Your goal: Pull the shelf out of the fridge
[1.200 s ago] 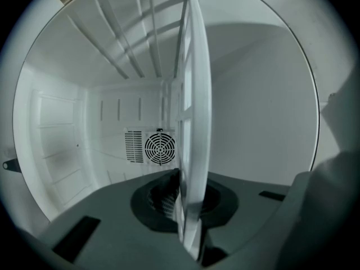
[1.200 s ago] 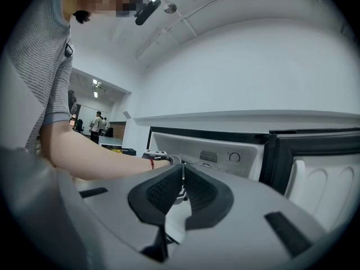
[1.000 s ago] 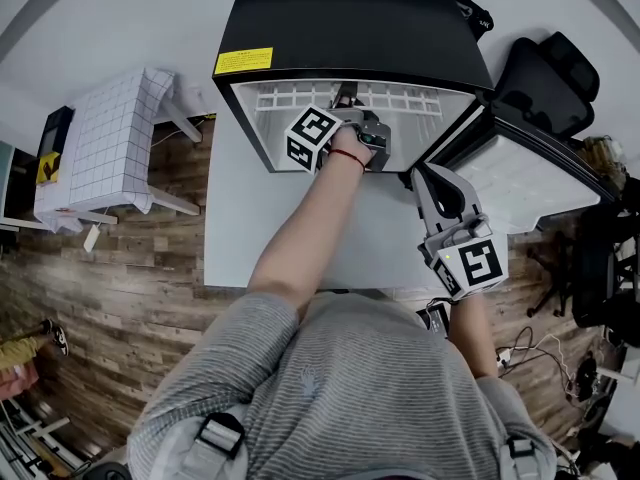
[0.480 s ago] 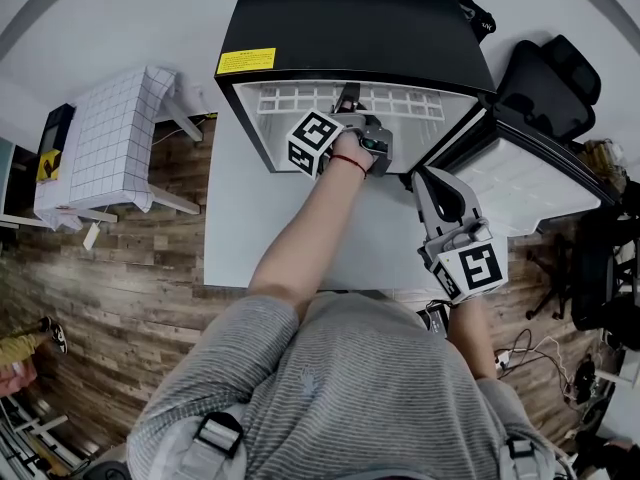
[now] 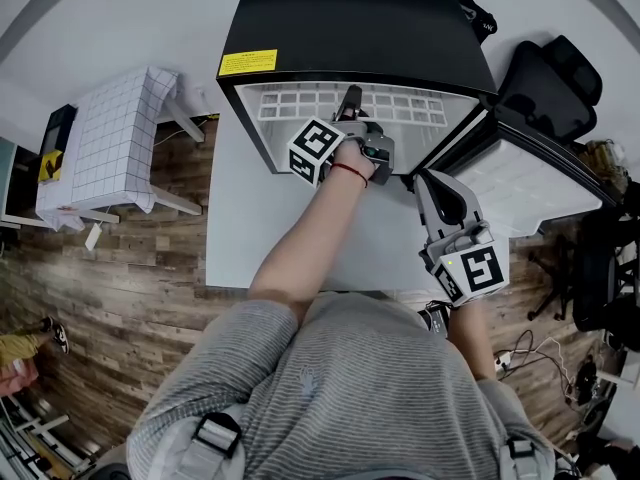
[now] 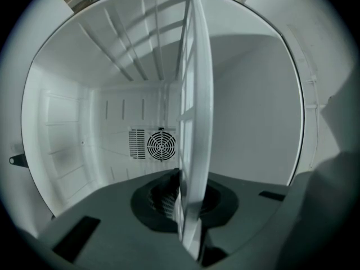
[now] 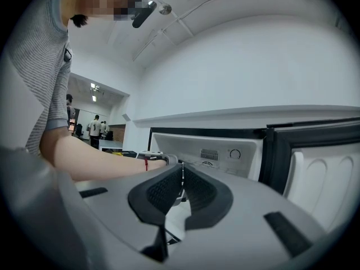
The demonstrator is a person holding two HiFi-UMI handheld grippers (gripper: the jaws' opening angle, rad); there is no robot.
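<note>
Gripping the front rail of the white wire shelf (image 5: 300, 100), the left gripper (image 5: 350, 96) reaches into the open mouth of the black fridge (image 5: 350, 18). The fridge stands at the far edge of the white table (image 5: 240, 218). In the left gripper view the shelf (image 6: 194, 122) is seen edge-on and runs straight back toward a round fan grille (image 6: 161, 145) on the rear wall. The left gripper (image 6: 183, 187) has its dark pads pressed on the shelf's near edge from both sides. From the head view, only the shelf's front rows of grid show past the fridge's top edge, and its outer ends sit between the side walls.

The fridge door (image 5: 520, 178) hangs open toward the table's right edge. The right gripper (image 5: 425, 178) hovers above the table near that edge, just beside the door's lower corner and apart from the shelf. In the right gripper view the right gripper (image 7: 181, 179) has its ribbed pads meeting with nothing between them. Beyond them lie the person's forearm (image 7: 101, 162), the fridge opening (image 7: 208, 145) and the door (image 7: 315, 156).
</note>
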